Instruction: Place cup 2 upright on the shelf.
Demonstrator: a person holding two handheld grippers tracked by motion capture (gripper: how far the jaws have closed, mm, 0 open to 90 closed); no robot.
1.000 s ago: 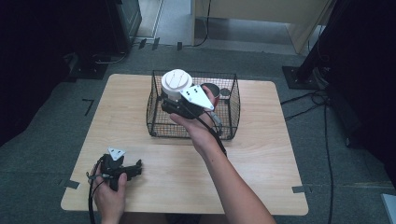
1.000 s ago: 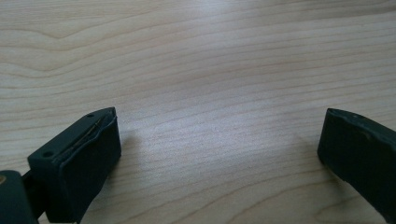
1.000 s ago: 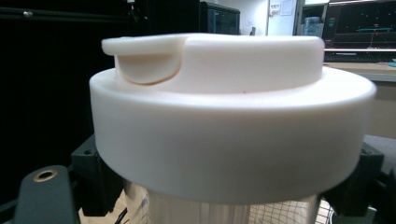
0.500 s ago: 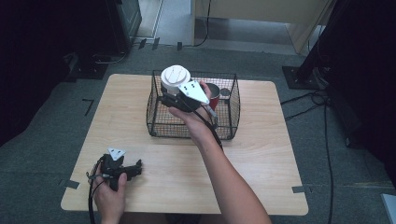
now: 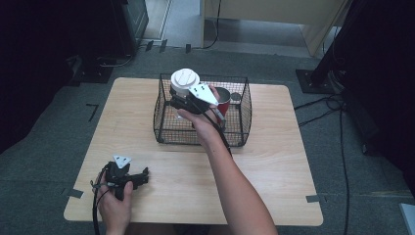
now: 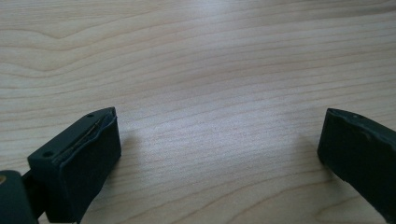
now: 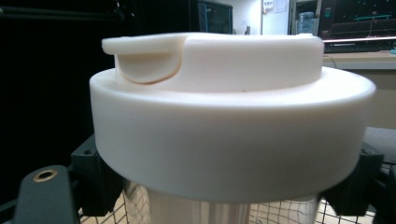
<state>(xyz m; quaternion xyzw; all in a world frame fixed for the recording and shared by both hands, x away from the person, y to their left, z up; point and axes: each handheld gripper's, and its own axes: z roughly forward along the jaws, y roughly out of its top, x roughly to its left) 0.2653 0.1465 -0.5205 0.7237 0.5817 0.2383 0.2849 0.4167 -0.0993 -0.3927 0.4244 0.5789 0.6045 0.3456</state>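
My right gripper [image 5: 179, 104] is shut on a metal tumbler with a white lid [image 5: 185, 80], holding it upright over the left part of a black wire basket [image 5: 204, 141]. In the right gripper view the white lid [image 7: 229, 116] looms large, and the black fingers [image 7: 95, 179] clamp the steel body just under it. A red cup [image 5: 223, 102] stands inside the basket, behind the hand. My left gripper [image 5: 140, 177] rests on the wooden table [image 5: 274, 166] near the front left corner. In the left gripper view its jaws [image 6: 219, 154] stand wide apart over bare wood.
The basket sits at the table's back centre, and its mesh walls rise around the tumbler's lower part. Cables trail from both grippers. Dark equipment and cables lie on the floor around the table.
The right hand has carried the tumbler a little farther out and lower over the basket. The left gripper has stayed where it was.
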